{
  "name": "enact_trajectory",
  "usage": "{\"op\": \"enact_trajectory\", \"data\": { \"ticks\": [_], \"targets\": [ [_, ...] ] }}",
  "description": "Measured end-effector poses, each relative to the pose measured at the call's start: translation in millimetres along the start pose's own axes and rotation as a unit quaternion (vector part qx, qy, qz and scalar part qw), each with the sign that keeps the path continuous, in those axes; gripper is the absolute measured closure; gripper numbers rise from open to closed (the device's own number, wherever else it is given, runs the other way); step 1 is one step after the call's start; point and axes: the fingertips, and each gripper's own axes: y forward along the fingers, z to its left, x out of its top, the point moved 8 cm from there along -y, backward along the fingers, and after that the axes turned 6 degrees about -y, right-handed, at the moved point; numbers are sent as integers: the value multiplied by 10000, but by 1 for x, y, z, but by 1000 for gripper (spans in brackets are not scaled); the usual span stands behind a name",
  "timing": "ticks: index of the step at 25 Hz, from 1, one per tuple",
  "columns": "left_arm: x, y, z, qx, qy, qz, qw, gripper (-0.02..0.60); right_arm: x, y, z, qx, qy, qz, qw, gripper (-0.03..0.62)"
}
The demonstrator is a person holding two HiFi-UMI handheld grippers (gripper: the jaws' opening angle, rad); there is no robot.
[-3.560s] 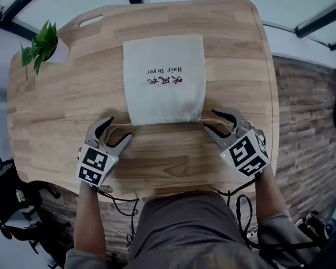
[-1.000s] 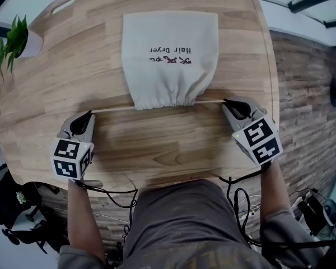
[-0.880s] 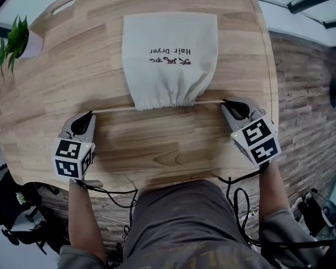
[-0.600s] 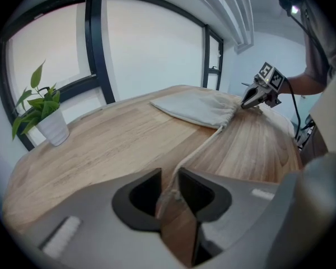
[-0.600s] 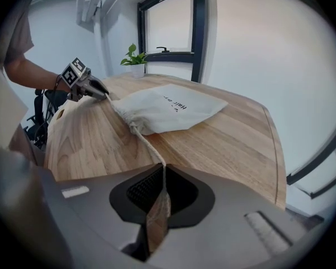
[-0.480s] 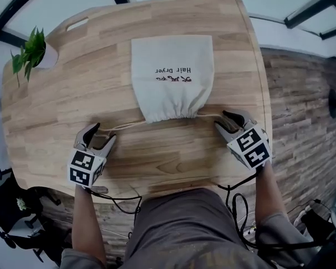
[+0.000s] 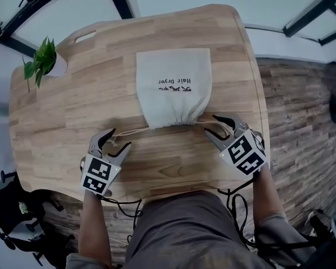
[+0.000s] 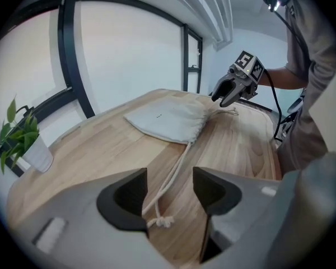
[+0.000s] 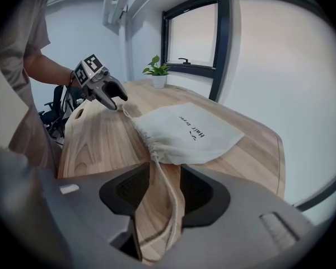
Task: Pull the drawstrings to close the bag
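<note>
Nearest us, both tools have let go. The left tool point(image 8: 169, 185) has its jaws apart. The left cord point(image 8: 176, 167) runs loose along the counter point(image 7: 67, 111) between them, and its knot point(image 8: 159, 222) lies just under the tips with neither pad on it. The right tool point(image 9: 165, 186) has just been opening its jaws, and the right cord point(image 9: 169, 198) loops slack through the gap, no longer pinched. A second ago both cords were drawn in one straight, taut line across the counter, with the tools well out to either side. Now the cords sag and curl, and the tools sit closer in, near the bag's front corners. Beyond them the mouth point(image 7: 176, 121) of the bag point(image 7: 173, 83) is puckered tight, much narrower than a few seconds ago, while the body lies flat in the middle of the counter, print side up. We judge the closing pull done and this the release. Farthest off, the plant point(image 7: 42, 52) sits at the left corner.
</note>
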Motion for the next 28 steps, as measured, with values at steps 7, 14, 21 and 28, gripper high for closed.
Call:
{"op": "enact_trajectory", "data": {
  "ticks": [7,14,21,28],
  "targets": [
    [21,34,-5,-301,159,39,9994,327,7,22,3,160,-186,100,9996,398],
    [26,62,-16,-797,360,235,9959,328,5,39,2,314,-294,193,9989,414],
    [30,69,-11,-1011,312,154,9943,354,-1,51,6,555,-309,237,9977,444],
    [31,70,-10,-913,552,153,9942,524,-3,51,5,569,-212,123,9981,486]
  ]
}}
